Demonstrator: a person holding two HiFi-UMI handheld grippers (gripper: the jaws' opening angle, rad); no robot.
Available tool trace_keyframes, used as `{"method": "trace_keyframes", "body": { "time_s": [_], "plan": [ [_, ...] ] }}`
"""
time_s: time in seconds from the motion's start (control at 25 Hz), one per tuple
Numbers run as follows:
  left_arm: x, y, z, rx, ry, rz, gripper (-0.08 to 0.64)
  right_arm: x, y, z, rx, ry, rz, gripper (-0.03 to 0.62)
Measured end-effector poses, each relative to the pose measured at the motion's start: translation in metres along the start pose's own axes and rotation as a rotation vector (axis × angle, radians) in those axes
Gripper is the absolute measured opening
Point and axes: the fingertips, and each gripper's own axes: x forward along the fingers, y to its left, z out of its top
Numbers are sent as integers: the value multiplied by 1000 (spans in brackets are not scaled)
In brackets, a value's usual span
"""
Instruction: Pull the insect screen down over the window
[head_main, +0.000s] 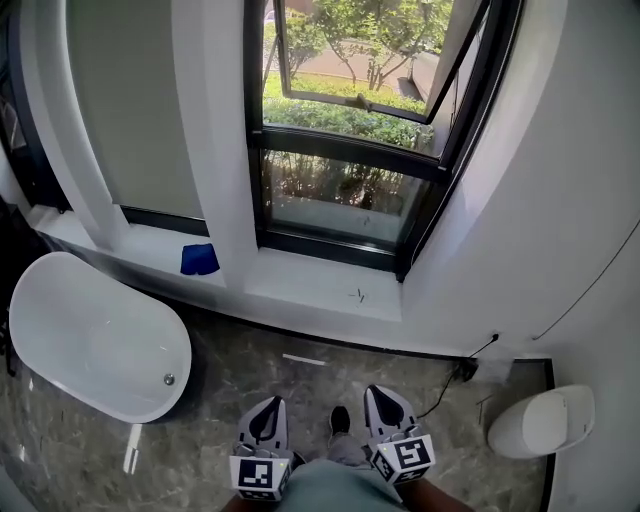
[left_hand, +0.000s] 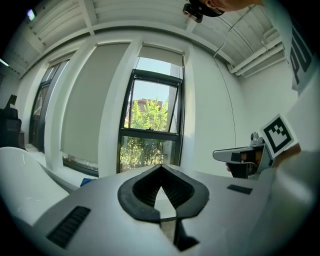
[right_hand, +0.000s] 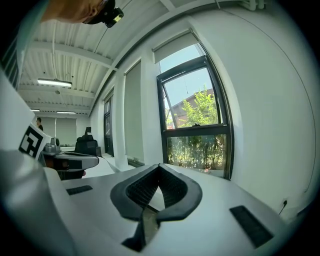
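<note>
Holding the left gripper (head_main: 266, 405) and the right gripper (head_main: 386, 393) side by side at bottom centre of the head view, both pointing toward the wall. Jaws pressed together on each, nothing pinched between. Well apart from the window (head_main: 350, 190) at top centre: dark frame, upper sash swung open, shrubs plain through bare glass. Across its top in the left gripper view, a pale strip (left_hand: 161, 52) (screen housing or blind, cannot tell). Below the glass, a white sill (head_main: 320, 290) with a small blue object (head_main: 200, 259) toward the left. At lower left a bathtub (head_main: 90, 340); at lower right a toilet (head_main: 545, 420).
</note>
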Motion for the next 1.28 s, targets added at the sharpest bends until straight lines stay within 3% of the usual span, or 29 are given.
{"method": "trace_keyframes", "body": {
  "time_s": [0.44, 0.92, 1.28],
  "plan": [
    [87, 27, 23, 1, 13, 43, 12, 91, -43, 8, 42, -3, 57, -3],
    [267, 17, 76, 11, 17, 61, 12, 216, -175, 54, 14, -66, 123, -3],
    [345, 6, 93, 30, 35, 56, 12, 256, -242, 56, 25, -45, 122, -3]
  ]
}}
